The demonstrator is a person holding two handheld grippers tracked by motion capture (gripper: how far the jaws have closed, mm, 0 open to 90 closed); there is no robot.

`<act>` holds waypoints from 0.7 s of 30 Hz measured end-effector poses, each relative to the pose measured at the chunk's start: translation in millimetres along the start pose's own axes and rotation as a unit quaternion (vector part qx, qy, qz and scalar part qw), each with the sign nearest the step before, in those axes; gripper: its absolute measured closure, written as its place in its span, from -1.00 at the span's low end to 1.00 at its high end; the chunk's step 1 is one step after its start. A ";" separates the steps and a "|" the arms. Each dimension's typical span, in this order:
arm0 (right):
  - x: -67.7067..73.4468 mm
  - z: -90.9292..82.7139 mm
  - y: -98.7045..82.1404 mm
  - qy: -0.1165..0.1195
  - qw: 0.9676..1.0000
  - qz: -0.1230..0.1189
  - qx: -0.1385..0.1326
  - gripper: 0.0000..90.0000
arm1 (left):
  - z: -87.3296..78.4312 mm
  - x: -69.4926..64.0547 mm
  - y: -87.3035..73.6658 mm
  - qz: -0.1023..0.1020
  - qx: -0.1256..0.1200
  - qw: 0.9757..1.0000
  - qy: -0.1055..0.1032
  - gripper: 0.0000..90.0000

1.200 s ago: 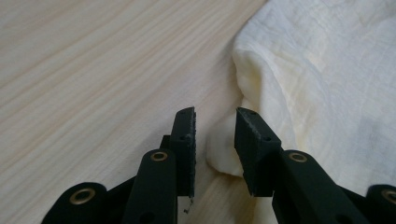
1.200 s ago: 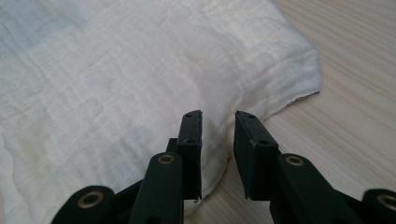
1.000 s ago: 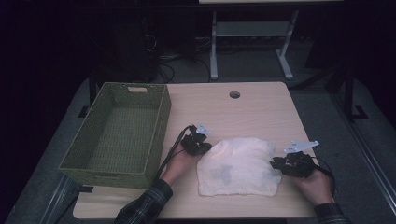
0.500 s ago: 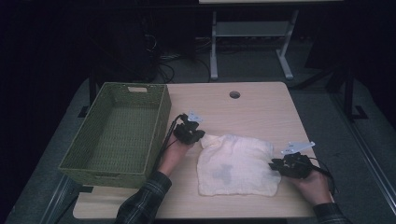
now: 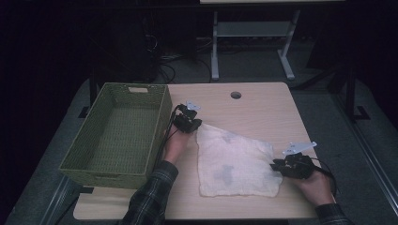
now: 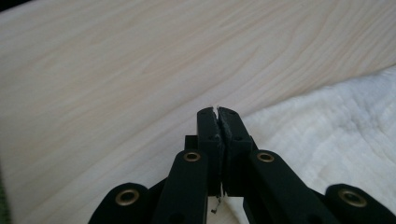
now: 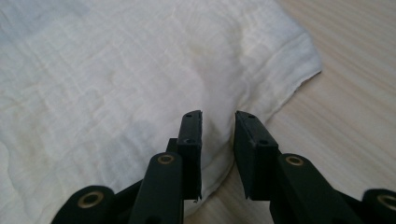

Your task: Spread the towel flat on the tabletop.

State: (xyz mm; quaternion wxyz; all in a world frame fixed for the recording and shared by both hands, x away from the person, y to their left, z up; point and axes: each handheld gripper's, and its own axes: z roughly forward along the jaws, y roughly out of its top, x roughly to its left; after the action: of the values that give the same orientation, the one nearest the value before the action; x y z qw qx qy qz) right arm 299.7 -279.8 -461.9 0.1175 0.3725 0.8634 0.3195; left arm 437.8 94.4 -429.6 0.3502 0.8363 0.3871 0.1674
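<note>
A pale wooden table (image 5: 263,108) sits in a dark room, cables and a metal stand on the floor behind it. Flat in the middle, toward the near edge, lies the cloth (image 5: 233,161): off-white, crinkled gauze with a couple of faint grey stains, one corner drawn out to a point at the far left.

That corner is where the left gripper (image 5: 191,125) is, and in the left gripper view the jaws are pressed tight together with a few threads at the tips and the cloth's point (image 6: 327,135) running in beside and under them. It reads as a pinch on the very corner, though how much fabric is caught is hard to tell.

Over at the near right edge, the right gripper (image 5: 278,167) stands with its jaws partly apart. In the right gripper view the hem (image 7: 219,163) sits between them, the pads not pressing on it.

To my eye the step in hand is spreading the cloth flat. To do it well, the right side needs a proper bite on that hem before any pulling, then both hands should draw away from each other low over the wood, gently, since a thin pinch on the left could slip.

Left of it all, the green woven basket (image 5: 162,112) stands beside the left hand (image 5: 174,143).
</note>
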 end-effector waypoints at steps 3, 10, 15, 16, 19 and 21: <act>-10.3 -4.6 6.3 -0.002 1.000 0.011 -0.021 0.56 | 3.2 -0.1 -3.6 -0.004 0.002 1.000 -0.011 0.94; -44.5 2.8 33.8 -0.011 0.999 0.034 -0.038 0.54 | 4.1 -3.7 -7.7 -0.005 0.001 1.000 -0.017 0.79; -59.9 21.3 45.8 -0.003 0.998 0.048 -0.031 0.53 | 3.0 -5.4 -8.3 -0.001 0.004 1.000 -0.008 0.34; -61.0 24.5 47.7 0.000 0.998 0.049 -0.032 0.52 | 0.8 -5.8 -7.6 -0.002 0.001 1.000 -0.008 0.24; -63.1 33.8 53.2 0.018 0.998 0.049 -0.038 0.51 | -4.0 -9.2 -6.5 -0.005 0.002 1.000 -0.021 0.00; -65.1 40.4 53.5 0.022 0.998 0.050 -0.026 0.52 | -6.6 -14.6 -8.1 -0.002 0.002 1.000 -0.031 -0.07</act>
State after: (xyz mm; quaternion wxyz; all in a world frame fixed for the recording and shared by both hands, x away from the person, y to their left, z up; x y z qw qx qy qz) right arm 393.1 -280.0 -461.0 0.0920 0.4046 0.8377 0.3552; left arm 420.4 89.9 -431.0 0.3602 0.8413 0.3779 0.1402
